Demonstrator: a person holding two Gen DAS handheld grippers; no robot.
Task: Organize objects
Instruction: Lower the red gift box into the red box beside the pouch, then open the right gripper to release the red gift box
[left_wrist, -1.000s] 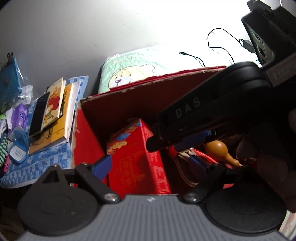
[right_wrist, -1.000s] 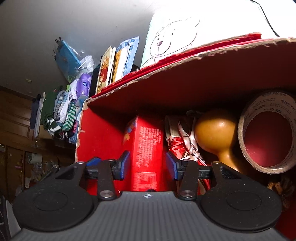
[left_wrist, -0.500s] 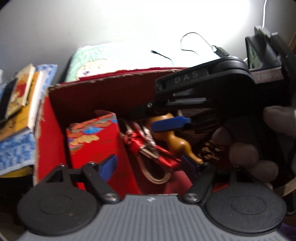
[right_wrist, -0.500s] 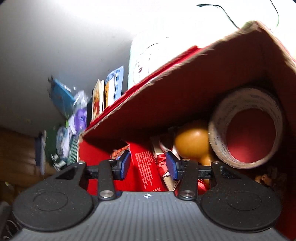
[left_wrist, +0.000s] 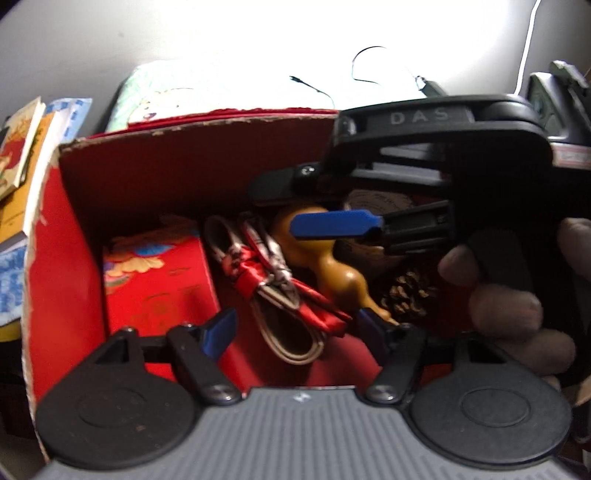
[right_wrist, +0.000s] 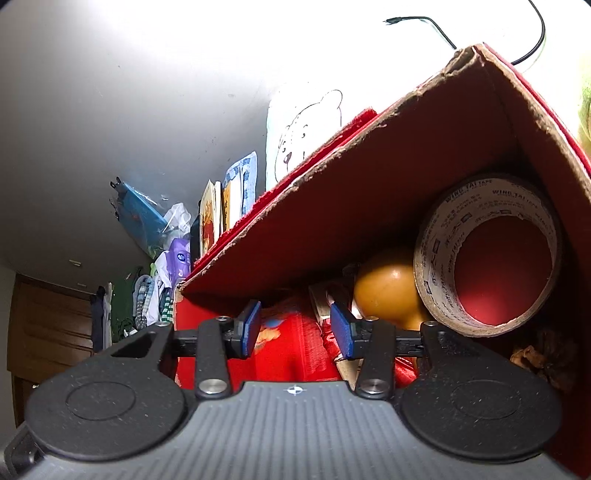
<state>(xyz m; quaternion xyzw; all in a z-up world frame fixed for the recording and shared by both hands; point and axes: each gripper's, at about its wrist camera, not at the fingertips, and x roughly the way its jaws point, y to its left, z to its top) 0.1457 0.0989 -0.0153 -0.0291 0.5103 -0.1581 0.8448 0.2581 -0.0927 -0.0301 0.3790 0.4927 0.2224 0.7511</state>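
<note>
Your left tongs (left_wrist: 295, 328) have swung right across the red cardboard box (left_wrist: 66, 236), from its left wall to the middle, so the strap bundle (left_wrist: 273, 288) and the gourd (left_wrist: 328, 266) now lie straight ahead of them. They stand wide open and hold nothing. Your right tongs (right_wrist: 295, 328) have tipped up and pulled back a little; they are parted too, empty, pointing at the red carton (right_wrist: 291, 343) standing in the box's left end. That suggests nothing has been picked yet and you are still choosing.

The tape roll (right_wrist: 484, 258) sits in the far right corner, touching the gourd. A pine cone (left_wrist: 406, 295) lies just beside the gourd, half hidden by your right hand (left_wrist: 509, 295). The left view is blurred. What lies under the straps cannot be made out.
</note>
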